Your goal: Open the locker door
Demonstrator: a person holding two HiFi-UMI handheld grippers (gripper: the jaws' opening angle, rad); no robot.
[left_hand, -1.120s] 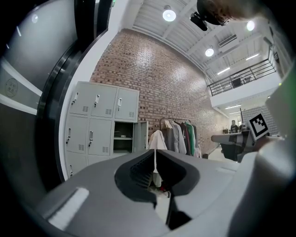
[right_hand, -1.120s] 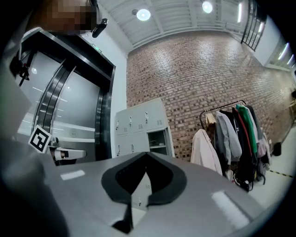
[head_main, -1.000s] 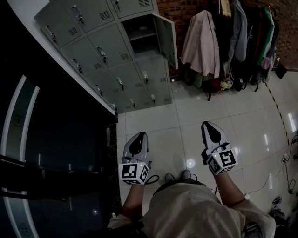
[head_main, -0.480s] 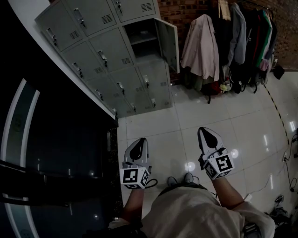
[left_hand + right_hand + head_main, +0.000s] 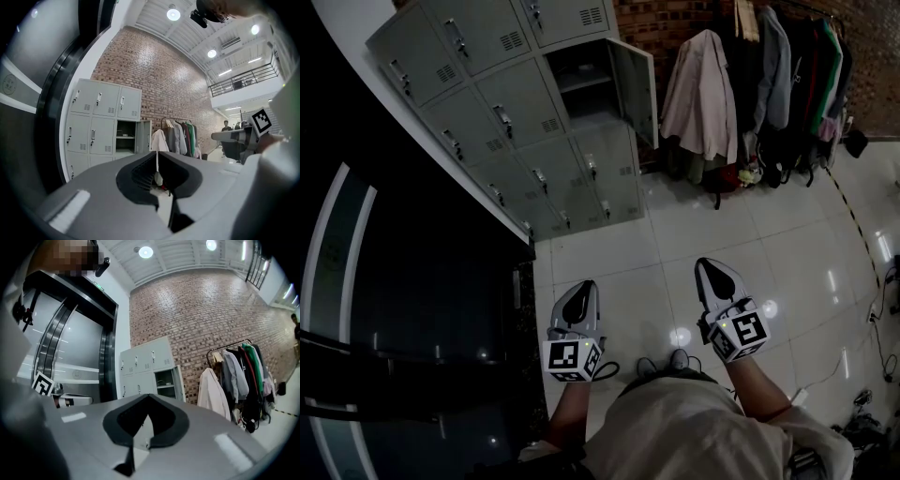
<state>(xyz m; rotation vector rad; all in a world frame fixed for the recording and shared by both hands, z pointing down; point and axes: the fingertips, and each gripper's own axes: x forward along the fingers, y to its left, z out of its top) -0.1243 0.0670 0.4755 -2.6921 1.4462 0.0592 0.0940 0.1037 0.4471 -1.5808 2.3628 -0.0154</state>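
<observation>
Grey locker door (image 5: 635, 82) stands open (coats (image 5: 703, 94) hang just beside).

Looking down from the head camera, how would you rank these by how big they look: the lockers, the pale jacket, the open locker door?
1. lockers: by far the largest.
2. pale jacket.
3. open locker door: seen at an angle, so it looks narrower than the jacket.
All three stand at a similar distance, so nearness hardly skews this.

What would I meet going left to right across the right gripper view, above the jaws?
Dark door frame → closed lockers → open locker → pale jacket → rack of darker coats.
</observation>
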